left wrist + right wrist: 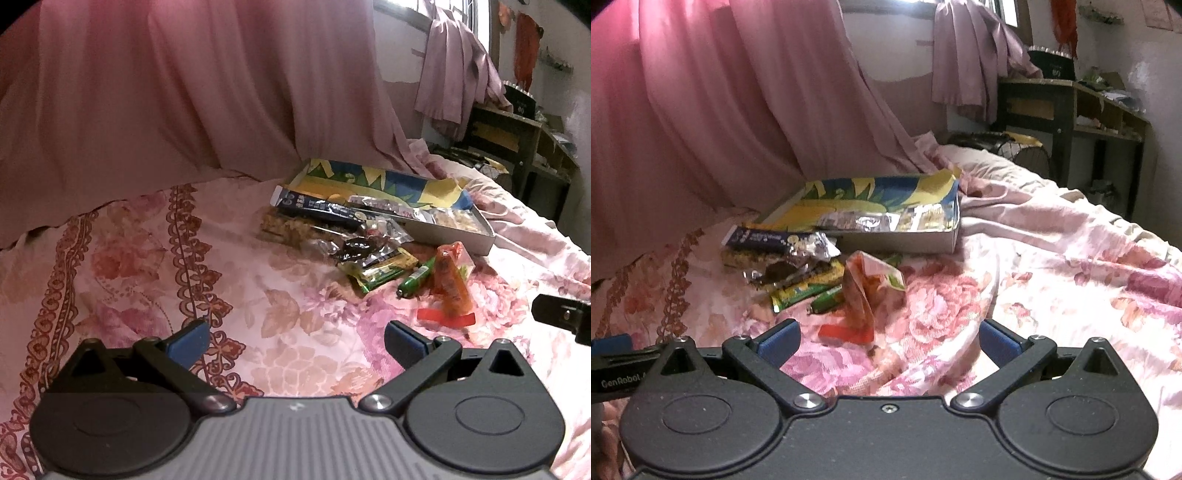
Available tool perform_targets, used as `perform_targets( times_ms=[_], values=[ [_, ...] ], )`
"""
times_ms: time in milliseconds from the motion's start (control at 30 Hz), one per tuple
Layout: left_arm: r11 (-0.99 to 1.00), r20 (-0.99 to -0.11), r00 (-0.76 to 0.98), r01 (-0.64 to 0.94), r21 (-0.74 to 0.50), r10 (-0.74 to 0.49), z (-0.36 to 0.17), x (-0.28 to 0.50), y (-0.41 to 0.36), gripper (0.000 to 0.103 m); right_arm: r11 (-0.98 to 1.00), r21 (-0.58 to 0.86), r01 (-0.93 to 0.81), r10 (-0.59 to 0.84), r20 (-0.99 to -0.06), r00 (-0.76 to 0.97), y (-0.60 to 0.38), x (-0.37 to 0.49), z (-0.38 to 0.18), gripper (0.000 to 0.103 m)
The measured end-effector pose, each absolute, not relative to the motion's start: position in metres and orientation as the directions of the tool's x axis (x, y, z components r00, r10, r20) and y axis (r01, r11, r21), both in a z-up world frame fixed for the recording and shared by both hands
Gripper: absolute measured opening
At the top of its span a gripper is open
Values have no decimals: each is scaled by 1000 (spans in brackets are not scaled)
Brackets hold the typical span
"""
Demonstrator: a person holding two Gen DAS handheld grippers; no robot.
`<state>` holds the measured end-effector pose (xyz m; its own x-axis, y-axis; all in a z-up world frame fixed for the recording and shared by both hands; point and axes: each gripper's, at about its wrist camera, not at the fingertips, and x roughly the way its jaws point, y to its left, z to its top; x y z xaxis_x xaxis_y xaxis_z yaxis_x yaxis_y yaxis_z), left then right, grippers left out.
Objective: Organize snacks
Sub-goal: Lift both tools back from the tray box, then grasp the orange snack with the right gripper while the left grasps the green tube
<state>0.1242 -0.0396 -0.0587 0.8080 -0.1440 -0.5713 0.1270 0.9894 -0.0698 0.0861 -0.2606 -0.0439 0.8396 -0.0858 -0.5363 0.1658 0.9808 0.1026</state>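
A shallow cardboard box (458, 240) (905, 242) with a blue, yellow and green patterned lining lies on the bed and holds foil snack packs (871, 221). In front of it lies a pile of loose snacks: a dark blue pack (317, 208) (757, 238), a green-yellow bar (376, 271) (798, 293), a small green pack (415, 278) (827, 302) and an orange pack (452, 284) (860, 295). My left gripper (297, 341) is open and empty, short of the pile. My right gripper (888, 339) is open and empty, close to the orange pack.
A floral pink bedsheet (280, 314) (1052, 258) covers the bed. A pink curtain (166, 92) (720, 110) hangs behind the box. A dark wooden shelf (517, 144) (1071, 110) stands at the far right. The right gripper's body shows at the left wrist view's right edge (565, 317).
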Motion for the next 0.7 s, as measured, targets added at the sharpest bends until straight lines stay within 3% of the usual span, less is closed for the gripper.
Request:
perform_targets(
  times_ms=[400,700],
  values=[
    [988,-596,790,145,-49,-145,-63,136,-49,103,982,97,159,-67,-611,789,-261,100,-52,102],
    [985,-597,788,169,-25,-150,-61,155,-61,103,970,170,172,-15,-668,744,-276,115,-55,102]
  ],
)
